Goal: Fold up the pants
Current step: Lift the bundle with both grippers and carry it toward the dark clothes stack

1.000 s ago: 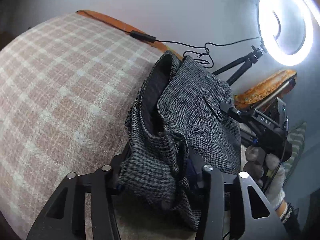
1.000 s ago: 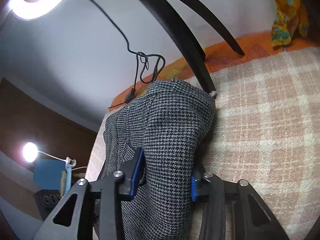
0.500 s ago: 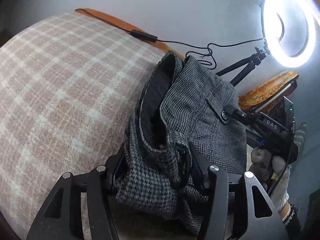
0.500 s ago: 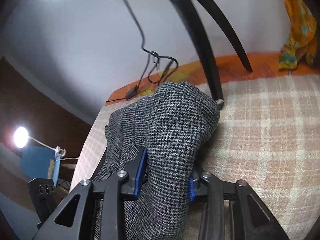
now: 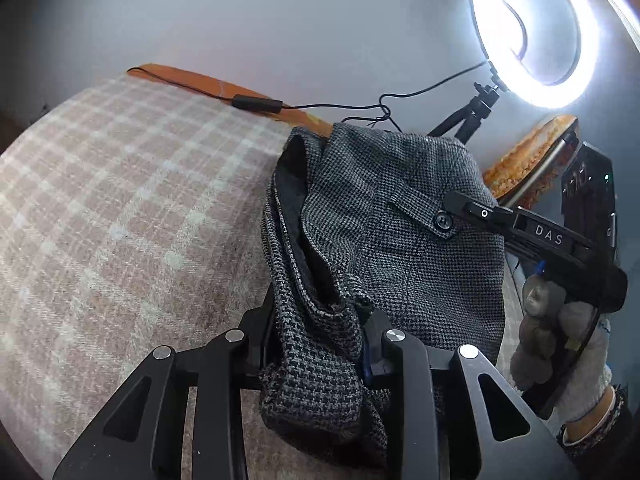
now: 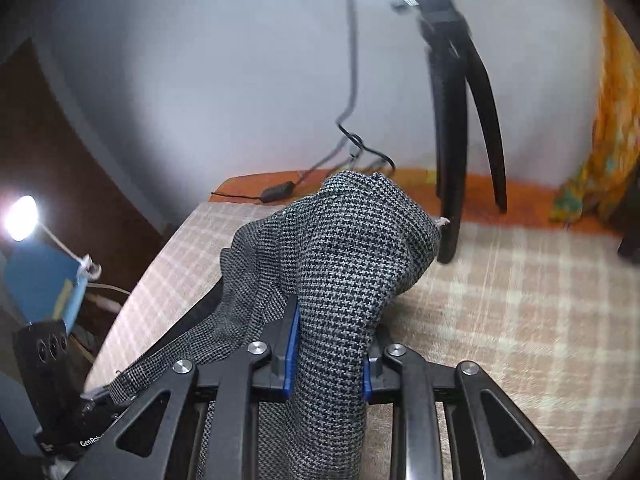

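We held the pants bunched on the plaid blanket. Our left gripper was clamped on a thick wad of the houndstooth cloth, and our right gripper pinched another fold between its blue pads. The cloth hid most of both grippers' fingertips, and the lower part of the pants ran out of frame. In the left view our gloved right hand showed only partly, gripping a handle lettered "DAS". In the right view the tripod was smeared by motion; the black body at the lower left read "GenRob", the rest cut off. The ring light glared white, washing out its detail.
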Demonstrator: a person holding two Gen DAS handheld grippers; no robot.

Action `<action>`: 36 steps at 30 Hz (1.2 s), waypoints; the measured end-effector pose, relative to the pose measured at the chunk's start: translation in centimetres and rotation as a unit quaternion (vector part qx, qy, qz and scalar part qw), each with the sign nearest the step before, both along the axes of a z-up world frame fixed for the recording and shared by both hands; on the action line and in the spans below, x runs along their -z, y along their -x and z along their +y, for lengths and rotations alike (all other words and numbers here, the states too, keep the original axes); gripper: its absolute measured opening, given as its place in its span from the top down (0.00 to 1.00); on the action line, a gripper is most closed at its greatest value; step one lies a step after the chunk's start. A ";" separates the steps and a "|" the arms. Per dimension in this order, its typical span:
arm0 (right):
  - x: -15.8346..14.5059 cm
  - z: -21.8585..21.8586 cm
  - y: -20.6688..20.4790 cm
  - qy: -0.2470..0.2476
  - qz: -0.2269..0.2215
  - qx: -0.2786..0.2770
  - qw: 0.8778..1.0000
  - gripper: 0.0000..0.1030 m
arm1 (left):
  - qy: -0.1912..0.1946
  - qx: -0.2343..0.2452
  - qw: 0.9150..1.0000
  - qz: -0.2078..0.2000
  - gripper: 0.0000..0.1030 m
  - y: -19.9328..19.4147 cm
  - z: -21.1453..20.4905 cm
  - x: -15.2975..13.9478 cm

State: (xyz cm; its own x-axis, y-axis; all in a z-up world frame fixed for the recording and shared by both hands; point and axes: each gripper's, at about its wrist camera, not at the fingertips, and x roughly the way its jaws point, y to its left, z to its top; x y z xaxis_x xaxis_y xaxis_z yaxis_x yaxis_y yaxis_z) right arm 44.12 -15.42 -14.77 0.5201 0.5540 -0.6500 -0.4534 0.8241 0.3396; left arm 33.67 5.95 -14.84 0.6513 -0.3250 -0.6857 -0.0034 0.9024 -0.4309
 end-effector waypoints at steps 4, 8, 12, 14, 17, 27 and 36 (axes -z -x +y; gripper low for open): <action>-1.7 0.2 1.2 0.020 -0.027 -0.009 0.999 0.79 | -0.005 0.016 1.000 -0.008 0.72 0.8 -1.2 -0.9; -3.2 -0.7 2.3 0.026 -0.042 -0.010 0.999 0.79 | -0.009 0.035 0.999 -0.017 0.72 1.3 -3.0 -1.9; -4.4 -2.1 3.3 0.031 -0.051 -0.003 0.998 0.79 | -0.007 0.052 0.998 -0.028 0.72 1.5 -4.7 -2.8; -4.8 -3.0 3.7 0.032 -0.053 0.004 0.998 0.79 | -0.009 0.062 0.997 -0.033 0.72 1.7 -5.7 -3.3; -5.5 -4.5 4.2 0.030 -0.057 0.013 0.998 0.79 | -0.014 0.078 0.996 -0.043 0.72 2.2 -7.3 -4.0; -7.3 -9.8 6.1 0.023 -0.069 0.039 0.997 0.79 | -0.019 0.123 0.991 -0.053 0.72 2.4 -12.2 -5.5; -9.0 -16.2 7.1 0.022 -0.083 0.073 0.994 0.79 | -0.023 0.168 0.983 -0.069 0.72 1.9 -17.9 -6.9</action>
State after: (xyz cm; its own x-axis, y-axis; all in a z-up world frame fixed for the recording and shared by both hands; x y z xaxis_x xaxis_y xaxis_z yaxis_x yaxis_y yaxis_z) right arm 37.03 -31.61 -5.76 0.6945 0.4373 -0.5713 -0.3744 0.8978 0.2321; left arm 31.79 -11.95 -7.96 0.5998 -0.5083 -0.6179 0.3537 0.8612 -0.3650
